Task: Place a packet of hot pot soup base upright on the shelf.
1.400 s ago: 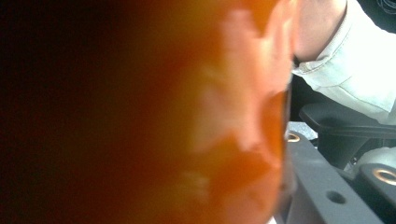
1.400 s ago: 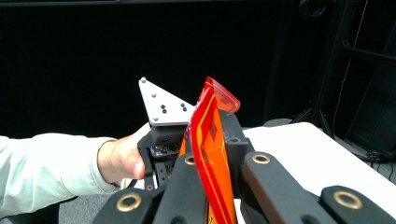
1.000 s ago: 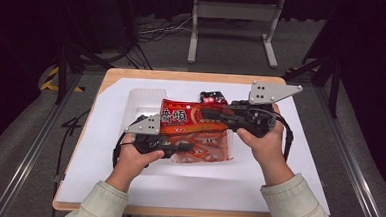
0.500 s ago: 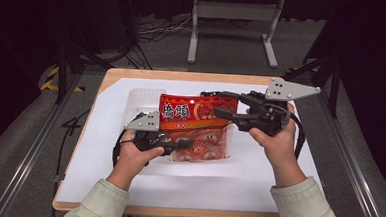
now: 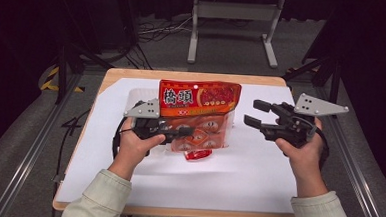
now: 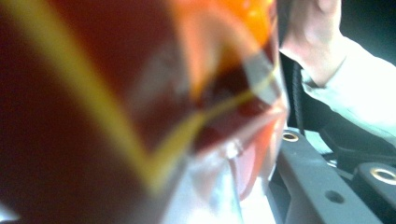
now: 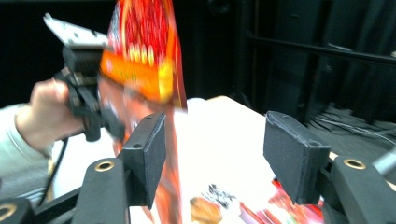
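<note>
Now the left gripper [image 5: 187, 133] clamps the red snack bag [image 5: 199, 100], which rises toward twelve o'clock. Just opened and empty, the right gripper [image 5: 253, 113] sits at the bag's three o'clock, apart.

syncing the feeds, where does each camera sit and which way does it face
High view: above the person's side, facing forward and down on the table; both forearms, left tongs, right tongs.
Left gripper view: on the left tongs, pressed against the red snack bag.
Right gripper view: along open black jaws toward the bag and left hand.
All three share the bag.
</note>
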